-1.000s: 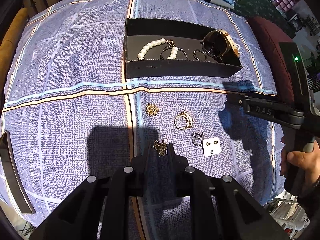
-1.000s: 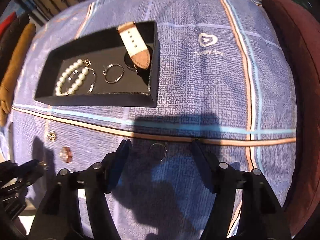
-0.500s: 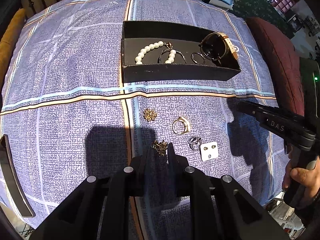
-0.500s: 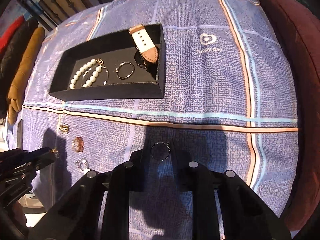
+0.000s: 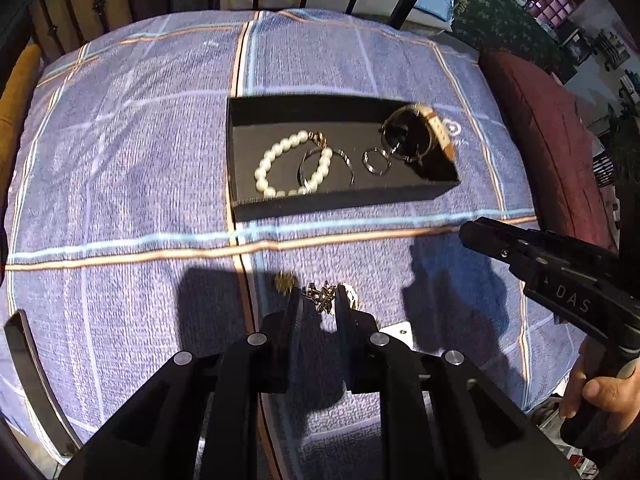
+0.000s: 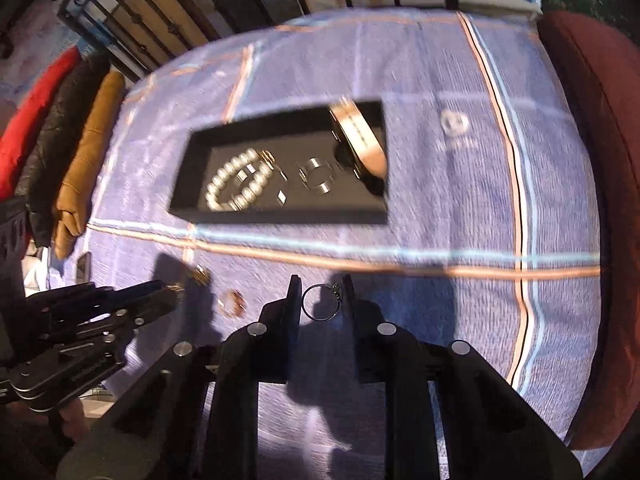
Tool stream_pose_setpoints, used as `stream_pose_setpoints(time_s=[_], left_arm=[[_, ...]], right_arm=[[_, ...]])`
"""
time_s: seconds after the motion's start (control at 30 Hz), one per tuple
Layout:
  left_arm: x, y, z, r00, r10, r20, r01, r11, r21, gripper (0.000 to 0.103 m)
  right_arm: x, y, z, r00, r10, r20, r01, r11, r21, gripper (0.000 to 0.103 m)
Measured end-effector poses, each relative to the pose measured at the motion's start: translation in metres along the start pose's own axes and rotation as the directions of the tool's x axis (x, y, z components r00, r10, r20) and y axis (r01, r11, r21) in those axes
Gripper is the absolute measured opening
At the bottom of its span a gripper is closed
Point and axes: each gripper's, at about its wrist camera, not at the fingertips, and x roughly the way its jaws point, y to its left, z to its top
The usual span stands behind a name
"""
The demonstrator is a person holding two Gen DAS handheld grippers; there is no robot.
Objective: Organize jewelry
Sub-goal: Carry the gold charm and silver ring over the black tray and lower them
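Note:
A black tray [image 5: 280, 206] lies on the purple bedspread and holds a pearl bracelet [image 5: 280, 160], rings [image 5: 376, 160] and a watch [image 5: 420, 136]. It also shows in the right wrist view [image 6: 280, 216]. My left gripper [image 5: 318, 300] is shut on a gold chain piece [image 5: 322, 296], raised above the bed. My right gripper [image 6: 322, 300] is shut on a thin hoop earring [image 6: 320, 304], also raised. A gold flower piece [image 5: 285, 280] and a gold ring [image 6: 232, 304] lie on the bedspread below.
A white earring card [image 5: 400, 330] peeks out by my left fingers. A dark red cushion [image 6: 592, 160] lies along the right. Metal bed rails [image 6: 160, 20] and hung coats [image 6: 80, 140] stand beyond the far left. The right gripper's body [image 5: 560, 280] crosses the left view.
My right gripper closed on the hoop earring and lifted it. Both grippers rose from the bedspread, so the tray now sits nearer the centre of each view. The left kept its chain piece.

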Motion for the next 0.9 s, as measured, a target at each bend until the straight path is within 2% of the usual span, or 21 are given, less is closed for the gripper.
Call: stream_pose_setpoints(time_s=[0.17, 0.23, 0.4, 0.5, 0.53, 0.57, 0.6, 0.63, 0.77, 0.9], left_arm=[[-0.006, -0.004, 0.047, 0.998, 0.010, 0.063, -0.011, 1.000, 0.021, 0.016], [-0.002, -0.004, 0.062, 0.997, 0.018, 0.073, -0.020, 0.999, 0.027, 0.016], [0.023, -0.006, 0.086, 0.997, 0.064, 0.043, -0.066, 0.996, 0.059, 0.016], [0.033, -0.005, 0.087, 0.996, 0.082, 0.017, -0.083, 0.994, 0.078, 0.017], [0.034, -0.004, 0.087, 0.997, 0.080, 0.011, -0.081, 0.994, 0.079, 0.020], [0.033, -0.003, 0.087, 0.997, 0.083, 0.009, -0.083, 0.993, 0.078, 0.032], [0.029, -0.003, 0.087, 0.996, 0.093, 0.018, -0.094, 0.992, 0.081, 0.042], [0.024, -0.002, 0.086, 0.994, 0.102, 0.035, -0.104, 0.991, 0.084, 0.046], [0.004, 0.009, 0.072, 0.993, 0.102, 0.058, -0.106, 0.992, 0.073, 0.060], [-0.005, 0.018, 0.036, 0.993, 0.118, 0.033, -0.120, 0.991, 0.066, 0.076]], right_arm=[[-0.015, 0.023, 0.044, 0.996, 0.034, 0.077, -0.031, 0.999, -0.036, 0.021], [-0.009, 0.030, 0.058, 0.996, 0.029, 0.082, -0.025, 0.998, -0.055, 0.021], [0.021, 0.031, 0.080, 0.999, -0.002, 0.044, 0.004, 0.998, -0.058, 0.021], [0.040, 0.025, 0.083, 1.000, -0.021, -0.005, 0.021, 0.998, -0.052, 0.021], [0.044, 0.023, 0.082, 0.999, -0.030, -0.020, 0.029, 0.998, -0.050, 0.027], [0.046, 0.022, 0.081, 0.999, -0.039, -0.031, 0.037, 0.998, -0.051, 0.034], [0.045, 0.021, 0.079, 0.998, -0.058, -0.025, 0.057, 0.997, -0.054, 0.051], [0.042, 0.020, 0.077, 0.997, -0.072, -0.011, 0.072, 0.996, -0.059, 0.060], [0.027, 0.016, 0.067, 0.997, -0.078, 0.010, 0.078, 0.996, -0.050, 0.060], [0.015, 0.008, 0.040, 0.998, -0.058, -0.010, 0.058, 0.998, -0.030, 0.061]])
